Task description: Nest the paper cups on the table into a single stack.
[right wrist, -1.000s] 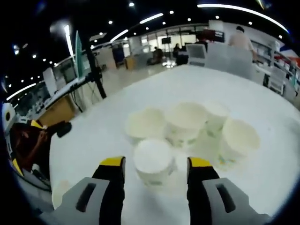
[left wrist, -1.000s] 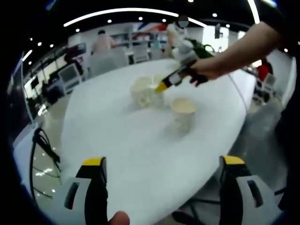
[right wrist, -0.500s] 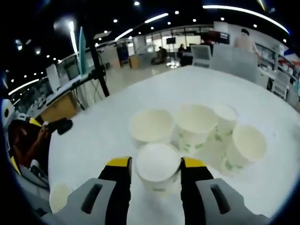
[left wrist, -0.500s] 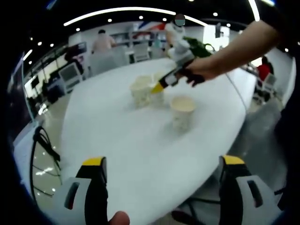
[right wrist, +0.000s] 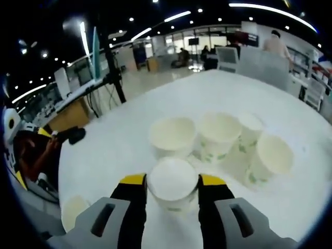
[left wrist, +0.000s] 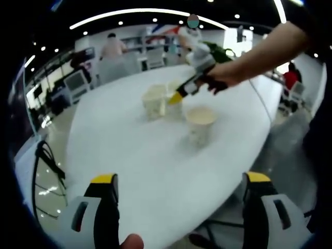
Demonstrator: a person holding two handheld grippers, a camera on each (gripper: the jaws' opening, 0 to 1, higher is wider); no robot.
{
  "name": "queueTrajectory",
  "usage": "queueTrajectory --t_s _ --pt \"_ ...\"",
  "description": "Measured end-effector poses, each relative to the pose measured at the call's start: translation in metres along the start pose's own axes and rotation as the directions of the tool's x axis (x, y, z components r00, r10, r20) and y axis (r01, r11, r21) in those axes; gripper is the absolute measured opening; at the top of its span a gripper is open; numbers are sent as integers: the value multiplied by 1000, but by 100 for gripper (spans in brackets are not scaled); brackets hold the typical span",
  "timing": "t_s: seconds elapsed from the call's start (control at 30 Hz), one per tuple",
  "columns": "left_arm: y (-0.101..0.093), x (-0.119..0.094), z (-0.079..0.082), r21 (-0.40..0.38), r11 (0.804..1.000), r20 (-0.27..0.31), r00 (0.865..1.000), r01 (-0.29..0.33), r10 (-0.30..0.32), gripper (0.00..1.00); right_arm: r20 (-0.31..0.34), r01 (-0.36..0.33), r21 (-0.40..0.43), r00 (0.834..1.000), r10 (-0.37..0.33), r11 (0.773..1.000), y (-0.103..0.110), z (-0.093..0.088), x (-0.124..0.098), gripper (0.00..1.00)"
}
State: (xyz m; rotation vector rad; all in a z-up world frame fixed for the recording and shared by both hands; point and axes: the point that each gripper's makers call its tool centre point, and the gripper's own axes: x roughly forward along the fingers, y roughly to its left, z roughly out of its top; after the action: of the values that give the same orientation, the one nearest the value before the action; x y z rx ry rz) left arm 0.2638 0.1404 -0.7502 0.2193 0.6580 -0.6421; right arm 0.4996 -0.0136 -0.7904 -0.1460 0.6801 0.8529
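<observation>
Bottom centre, right gripper [right wrist: 173,188] jaws clamp a white paper cup [right wrist: 173,182]; cream target cups [right wrist: 172,136] directly above; left gripper [left wrist: 180,202] agape.

Bright ceiling lights; soft fisheye blur

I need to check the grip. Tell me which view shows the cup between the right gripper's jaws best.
The right gripper view: the held cup sits close and centred, jaws pressed against both sides, rim in full sight. In the left gripper view the right gripper is far off, and its cup cannot be told from the cluster.
</observation>
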Motion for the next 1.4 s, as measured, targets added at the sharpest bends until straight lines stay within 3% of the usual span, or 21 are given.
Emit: queueTrajectory --t_s 0.23,0.43,0.67,1.4 --pt "-1 0 8 18 1000 13 1000 8 -9 99 6 -8 38 1000 8 999 -2 3 -17 35" --pt "-1 -1 22 37 999 44 999 7 -8 99 30 -22 32 999 21 999 4 9 -35 35" --pt "-6 -1 25 61 998 49 999 16 -19 99 62 -1 20 998 0 1000 6 17 -57 35" --pt "-21 5 39 89 995 87 995 50 -57 98 240 -9 122 971 -21 993 29 55 -131 34"
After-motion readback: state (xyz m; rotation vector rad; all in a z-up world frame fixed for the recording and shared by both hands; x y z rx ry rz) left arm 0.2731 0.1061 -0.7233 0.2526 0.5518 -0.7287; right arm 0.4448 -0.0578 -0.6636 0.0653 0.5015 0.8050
